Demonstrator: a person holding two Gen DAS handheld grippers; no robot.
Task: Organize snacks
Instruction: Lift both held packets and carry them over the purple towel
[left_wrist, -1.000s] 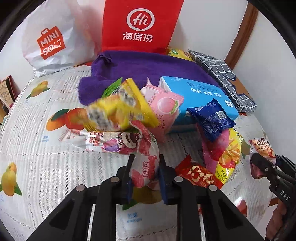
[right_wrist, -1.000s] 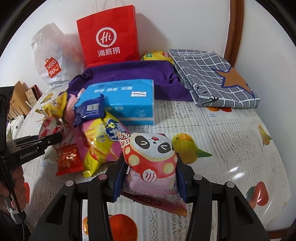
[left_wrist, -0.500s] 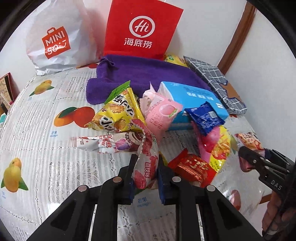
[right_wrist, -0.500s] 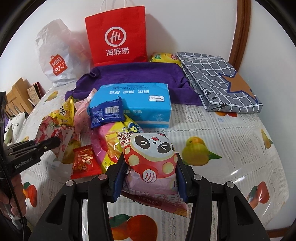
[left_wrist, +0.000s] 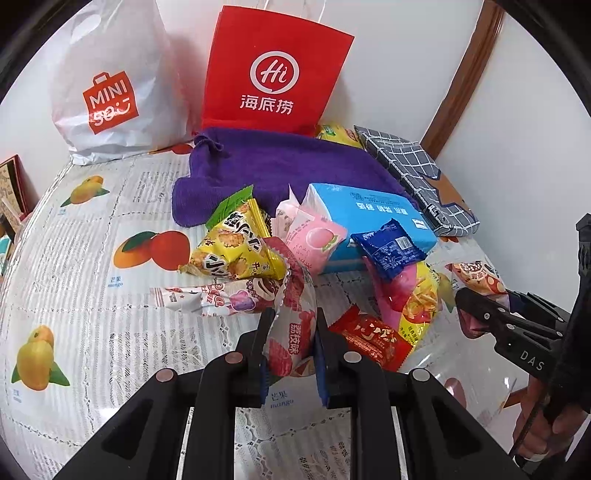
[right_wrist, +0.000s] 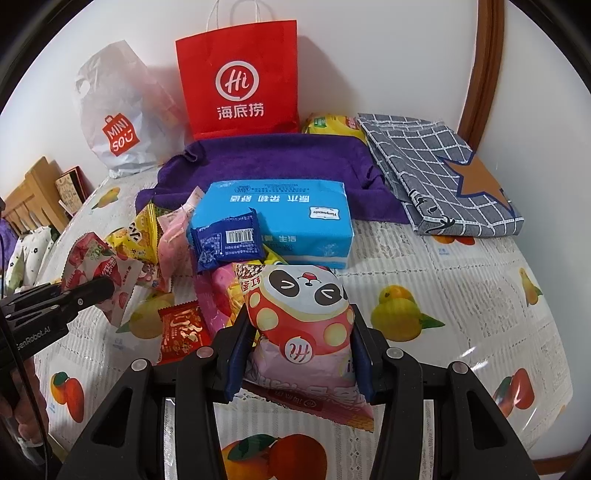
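Fruit-print table (left_wrist: 92, 314), tongs (left_wrist: 290, 334) — lychee packet (left_wrist: 293, 332)

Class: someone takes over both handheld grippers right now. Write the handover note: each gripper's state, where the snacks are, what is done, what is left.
Left gripper: jaws shut on a red-and-white lychee snack packet.
Right gripper: jaws shut on a panda-print snack bag.
Both packets are held above the fruit-print tablecloth.
Loose pile beside the blue tissue pack: yellow biscuit bag, pink peach packet, dark blue packet, small red packet.
Done: two snacks picked up.
Left: place these two, then sort the pile.
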